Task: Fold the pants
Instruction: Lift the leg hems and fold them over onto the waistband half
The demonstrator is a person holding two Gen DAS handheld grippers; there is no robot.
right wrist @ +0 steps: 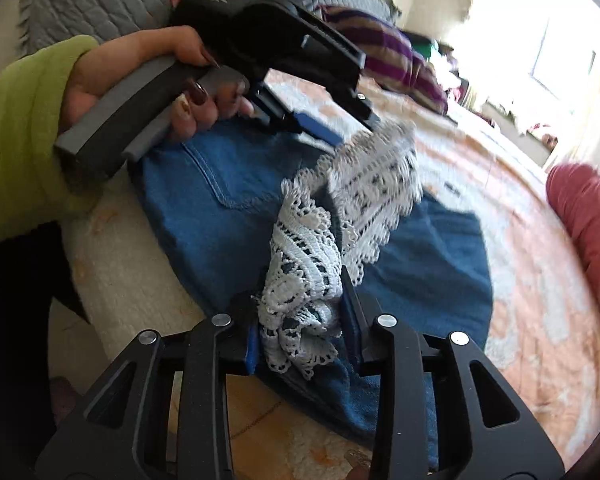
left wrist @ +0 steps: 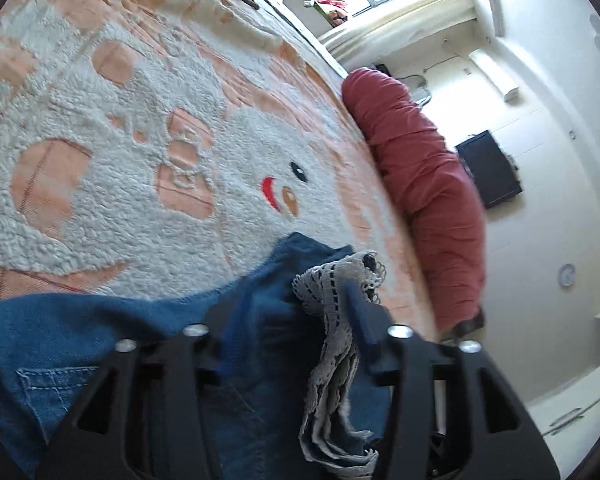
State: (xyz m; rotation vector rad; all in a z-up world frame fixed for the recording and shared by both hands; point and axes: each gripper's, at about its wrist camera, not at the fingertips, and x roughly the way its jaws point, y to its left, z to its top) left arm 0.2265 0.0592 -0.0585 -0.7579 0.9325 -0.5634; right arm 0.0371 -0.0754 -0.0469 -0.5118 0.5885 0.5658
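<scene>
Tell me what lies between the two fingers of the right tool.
The white lace hem of the blue pants lies bunched between them, as the right wrist view shows.

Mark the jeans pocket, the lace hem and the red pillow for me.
jeans pocket (right wrist: pixel 224 172): right wrist view, denim inside its stitched seam.
lace hem (right wrist: pixel 300 280): right wrist view, white lace bunched between the fingers.
red pillow (left wrist: pixel 428 184): left wrist view, its middle.

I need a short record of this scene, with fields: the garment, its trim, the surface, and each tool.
garment: blue denim pants, lying partly folded
trim: white lace hems, bunched together
surface: fleece blanket, orange and white
left tool: open, lace hem loose beside one finger
right tool: shut on the lace hem
nearby: red bolster at the blanket's edge
</scene>
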